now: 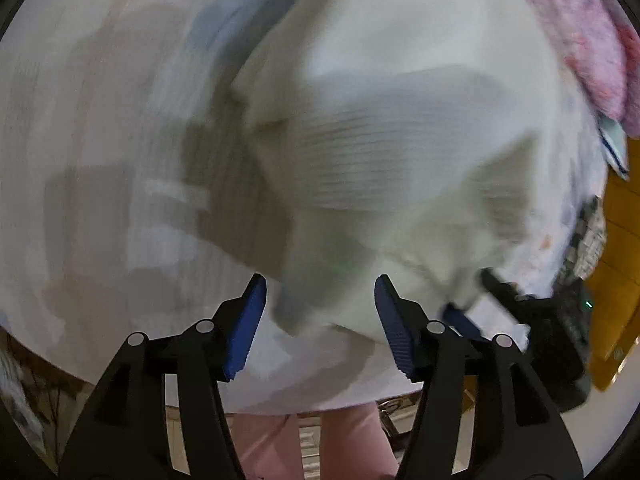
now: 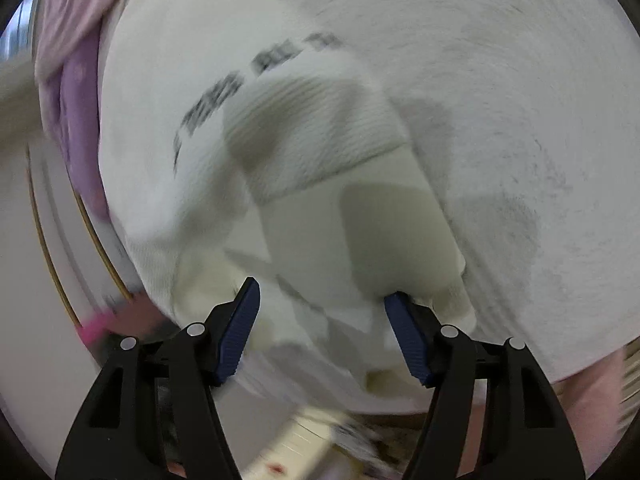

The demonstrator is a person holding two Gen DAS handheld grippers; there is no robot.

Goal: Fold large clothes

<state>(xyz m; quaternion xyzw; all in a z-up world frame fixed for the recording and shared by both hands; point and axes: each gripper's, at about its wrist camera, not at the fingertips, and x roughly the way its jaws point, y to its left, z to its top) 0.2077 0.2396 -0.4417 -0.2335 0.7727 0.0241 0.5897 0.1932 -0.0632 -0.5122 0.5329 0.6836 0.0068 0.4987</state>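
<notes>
A white garment [image 1: 380, 152] with a ribbed cuff lies crumpled on a white-covered surface [image 1: 100, 160]; the picture is blurred by motion. My left gripper [image 1: 320, 304] hovers over the garment's near edge, jaws open, with fabric showing below the gap and neither blue pad pressing on it. My right gripper [image 1: 474, 300] shows at the right, by the garment's corner. In the right wrist view the same garment [image 2: 168, 208] carries dark lettering [image 2: 256, 76] and a ribbed cuff [image 2: 320, 132]. There my right gripper [image 2: 320, 304] is open over loose folds, its right pad close to a fabric edge.
A pink and purple fuzzy cloth [image 1: 580, 40] lies at the far right edge; pink and purple clothes [image 2: 72, 80] are heaped at the left. An orange-yellow surface [image 1: 616, 260] lies beyond the covered top. The person's pink trousers [image 1: 272, 440] stand at the near edge.
</notes>
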